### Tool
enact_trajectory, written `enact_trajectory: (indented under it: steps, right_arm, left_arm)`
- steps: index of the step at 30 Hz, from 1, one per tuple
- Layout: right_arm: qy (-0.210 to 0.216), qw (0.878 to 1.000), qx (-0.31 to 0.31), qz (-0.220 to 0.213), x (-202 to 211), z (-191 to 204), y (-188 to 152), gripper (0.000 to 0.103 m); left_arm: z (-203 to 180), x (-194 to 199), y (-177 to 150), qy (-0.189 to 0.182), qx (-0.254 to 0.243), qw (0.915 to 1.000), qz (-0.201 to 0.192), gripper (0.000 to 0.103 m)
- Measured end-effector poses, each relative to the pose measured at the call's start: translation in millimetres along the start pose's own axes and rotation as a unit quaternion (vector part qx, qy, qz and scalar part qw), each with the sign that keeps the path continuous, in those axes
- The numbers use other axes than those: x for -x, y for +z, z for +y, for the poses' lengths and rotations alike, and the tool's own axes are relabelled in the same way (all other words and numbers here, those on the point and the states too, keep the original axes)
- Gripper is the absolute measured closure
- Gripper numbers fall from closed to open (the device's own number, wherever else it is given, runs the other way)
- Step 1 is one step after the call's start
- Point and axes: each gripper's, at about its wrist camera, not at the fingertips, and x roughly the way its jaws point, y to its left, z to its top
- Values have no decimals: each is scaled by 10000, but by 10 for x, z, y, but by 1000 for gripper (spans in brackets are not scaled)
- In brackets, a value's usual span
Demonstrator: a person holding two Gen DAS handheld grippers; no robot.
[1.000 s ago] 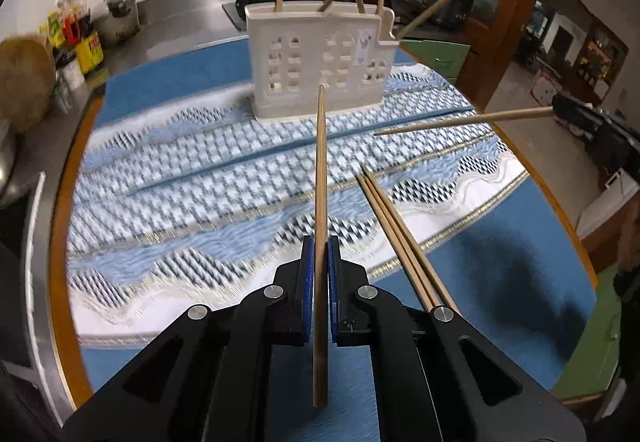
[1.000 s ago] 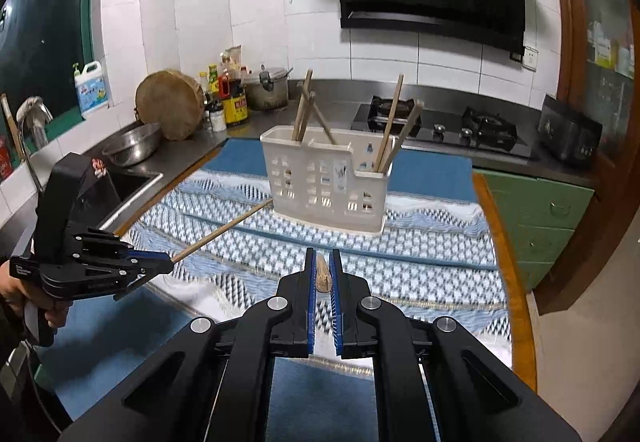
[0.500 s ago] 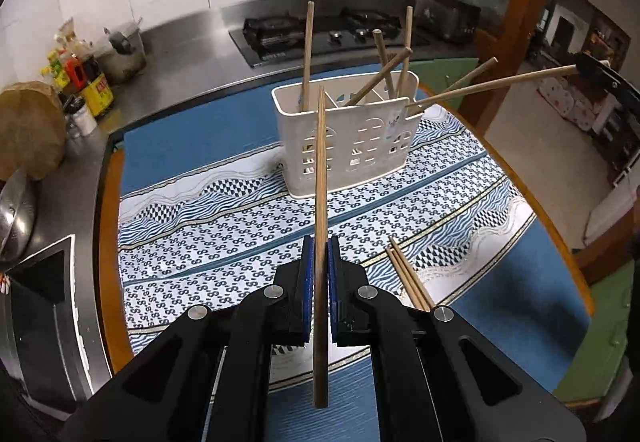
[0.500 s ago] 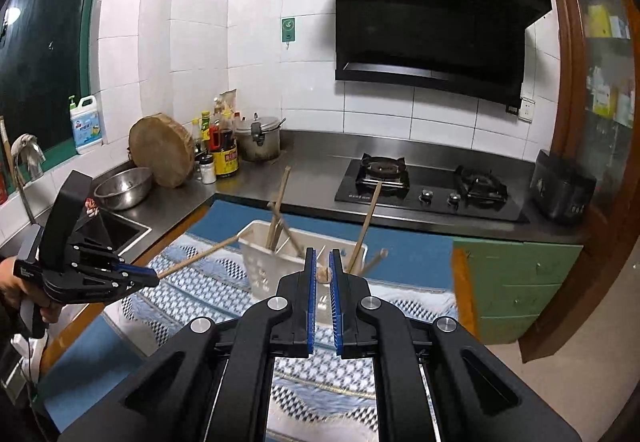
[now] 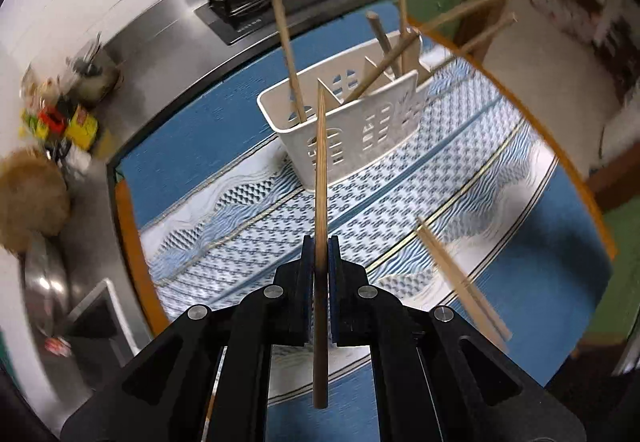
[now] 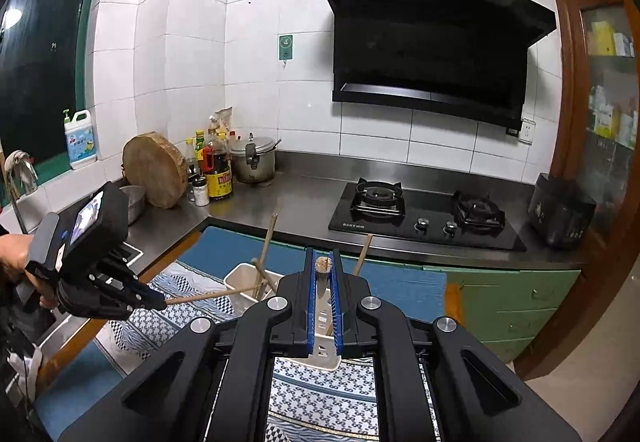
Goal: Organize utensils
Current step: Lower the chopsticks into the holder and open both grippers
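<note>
Left gripper [image 5: 320, 262] is clamped on 1 chopstick [image 5: 321, 178] aimed at the white holder [image 5: 360, 130]; right gripper [image 6: 323, 274] pinches another chopstick [image 6: 323, 264] above it.

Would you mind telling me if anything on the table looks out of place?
Yes: two chopsticks lie loose on the cloth, outside the holder. Those inside lean at different angles. Each gripper, left and right, holds a chopstick.
</note>
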Motion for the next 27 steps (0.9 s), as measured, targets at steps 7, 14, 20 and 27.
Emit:
enact_trajectory:
  steps: [7,14,20,27]
  right_arm:
    - [-107,9998,101,146,-245,-56,89,96]
    - [-51,9998,56,165,-410,-86,83,96]
    - [-31,9998,26,208,-507,-96,61,96]
    - [-53,9999,90,101,-389,-65,85,96]
  left_arm:
    - [39,-37,268,367,-563,9968,444,98]
    - [71,51,604,543,-693,9958,269,97]
    - [7,118,771,463,-523,9973,-212,97]
    - [-20,189,772,265,-355,9975,-548,98]
